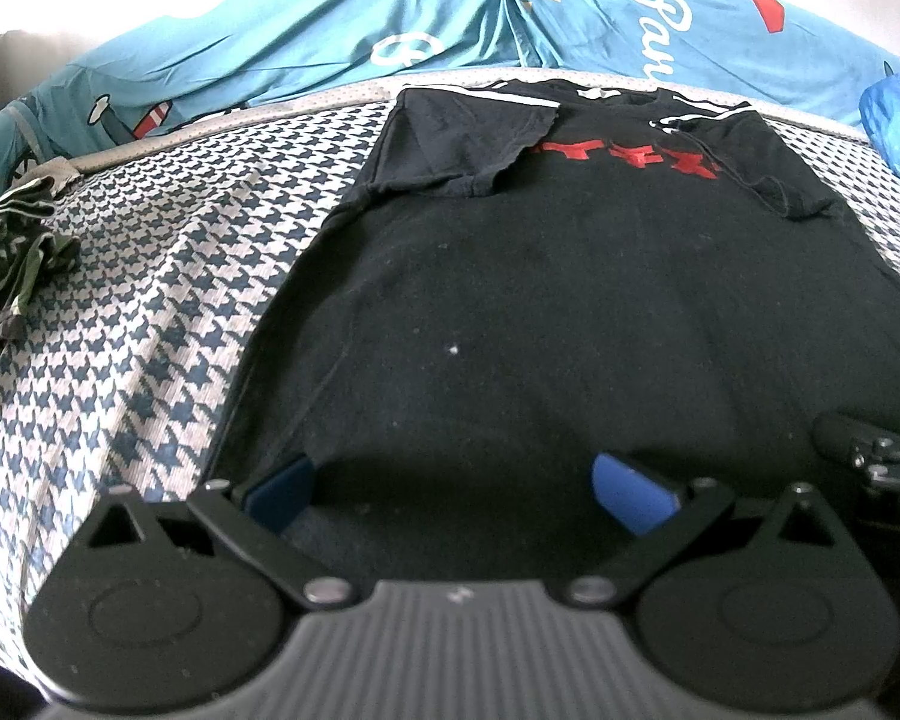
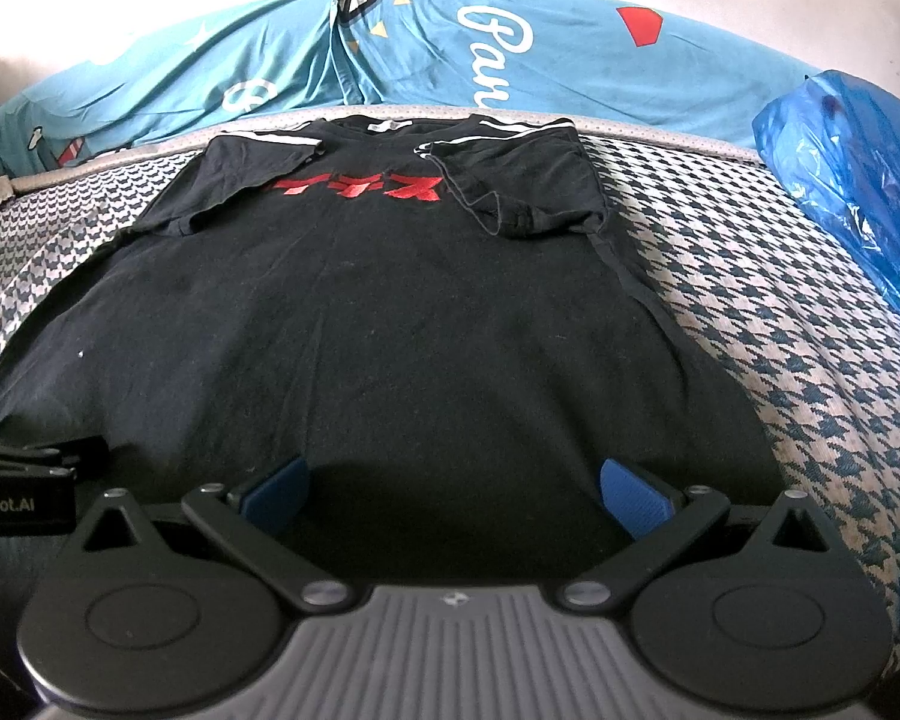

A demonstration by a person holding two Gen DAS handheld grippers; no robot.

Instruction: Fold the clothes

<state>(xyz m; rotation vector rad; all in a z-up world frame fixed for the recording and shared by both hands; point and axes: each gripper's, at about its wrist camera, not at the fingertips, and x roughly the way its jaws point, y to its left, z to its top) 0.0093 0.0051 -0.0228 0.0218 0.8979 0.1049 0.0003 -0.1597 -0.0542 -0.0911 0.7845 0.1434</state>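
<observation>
A black T-shirt (image 1: pixel 540 300) with red lettering lies flat on the houndstooth bedcover (image 1: pixel 150 312), collar at the far side, both sleeves folded inward over the chest. It also shows in the right wrist view (image 2: pixel 390 324). My left gripper (image 1: pixel 456 495) is open, its blue pads just above the shirt's near hem on the left part. My right gripper (image 2: pixel 456 495) is open over the near hem on the right part. Each gripper's body shows at the edge of the other's view.
A teal printed quilt (image 1: pixel 330 42) lies bunched along the far side. A crumpled green striped garment (image 1: pixel 12 264) lies at the left. A blue plastic bag (image 2: pixel 852 180) lies at the right. The bedcover (image 2: pixel 780 312) flanks the shirt.
</observation>
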